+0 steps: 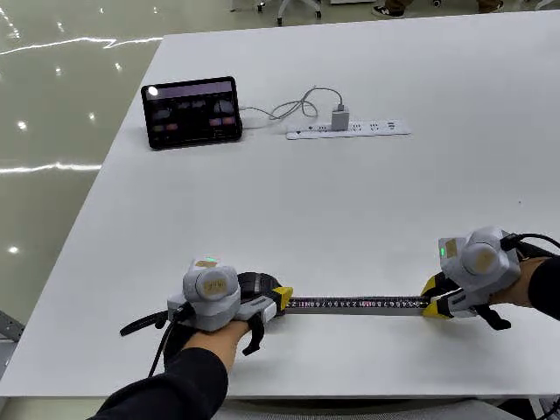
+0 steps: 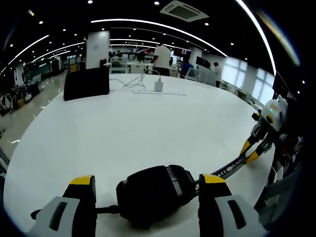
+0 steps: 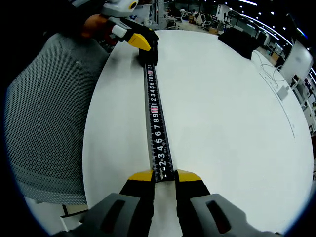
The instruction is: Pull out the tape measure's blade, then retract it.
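While the blade (image 1: 359,304) lies drawn out flat along the near edge of the table (image 1: 350,201), each end of it is met by a claw. In the head view the left claw (image 1: 273,300) sits around the black case (image 1: 258,284), and the right claw (image 1: 431,304) is at the blade's free end, well apart from the case.

From the left gripper view, the left claw (image 2: 147,180) has its yellow-tipped jaws spread wide, with the case (image 2: 155,192) resting on the table between them. One jaw is right against the case and a gap shows at the other, so whether the case is truly gripped cannot be told. The blade (image 2: 232,167) runs from the case to the right claw (image 2: 250,151).

From the right gripper view, the right claw (image 3: 164,176) is narrow, its jaws pinched on the blade's end. The blade (image 3: 155,118), black with white numerals, reaches straight across to the case (image 3: 149,57) at the left claw (image 3: 143,43). A mesh chair (image 3: 44,123) stands beside the table's edge.

Farther back on the table stand a dark tablet (image 1: 192,111) and a white power strip (image 1: 350,129) with a charger (image 1: 339,116) plugged in. A cable (image 1: 293,107) loops from the charger towards the tablet.
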A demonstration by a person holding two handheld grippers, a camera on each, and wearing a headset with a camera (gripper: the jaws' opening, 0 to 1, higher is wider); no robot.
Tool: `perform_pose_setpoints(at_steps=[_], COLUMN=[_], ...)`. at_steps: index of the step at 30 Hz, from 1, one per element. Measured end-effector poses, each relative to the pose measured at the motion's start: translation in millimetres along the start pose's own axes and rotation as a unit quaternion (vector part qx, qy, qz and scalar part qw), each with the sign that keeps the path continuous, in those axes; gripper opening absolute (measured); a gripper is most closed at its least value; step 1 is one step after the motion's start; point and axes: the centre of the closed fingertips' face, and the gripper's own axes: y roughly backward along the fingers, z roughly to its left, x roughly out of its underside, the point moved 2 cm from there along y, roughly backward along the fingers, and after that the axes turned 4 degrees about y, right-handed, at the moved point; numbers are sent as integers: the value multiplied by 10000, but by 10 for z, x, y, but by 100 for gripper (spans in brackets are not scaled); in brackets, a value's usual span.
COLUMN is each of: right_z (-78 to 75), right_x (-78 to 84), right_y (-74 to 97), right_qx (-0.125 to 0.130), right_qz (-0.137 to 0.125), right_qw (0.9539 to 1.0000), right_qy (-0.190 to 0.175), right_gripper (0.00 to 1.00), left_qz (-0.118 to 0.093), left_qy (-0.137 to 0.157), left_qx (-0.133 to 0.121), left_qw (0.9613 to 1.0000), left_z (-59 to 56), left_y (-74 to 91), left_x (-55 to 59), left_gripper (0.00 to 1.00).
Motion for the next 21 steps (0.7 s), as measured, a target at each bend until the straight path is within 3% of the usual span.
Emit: perform_pose_setpoints(at_steps=[3,5,6,10,14,21], right_z=[5,-3,-6,-5,-12,1], right_x=[6,4,7,13,29,6], right_y=[-2,-8,-12,-21,-27,-32], right_qx=[-19,-27,-38,-28,-27,-61], right_qz=[10,50,72,139,107,-1], right_qw=[10000,10000,10000,9998,9997,10000], right_qy=[66,17,-41,-136,-205,-57], right_gripper=[12,12,12,12,11,10], left_qz=[81,291,247,301,349,428], left_qy=[28,118,189,1,-9,-150], left_qx=[8,91,67,-41,-43,-84], left_qw=[10000,9995,9995,9995,9994,9989], left_z=[-50,-97,-96,-86,-75,-74], left_y=[-13,-8,-13,-36,-36,-16], left_x=[34,90,78,107,106,116], left_gripper=[75,65,64,63,62,60])
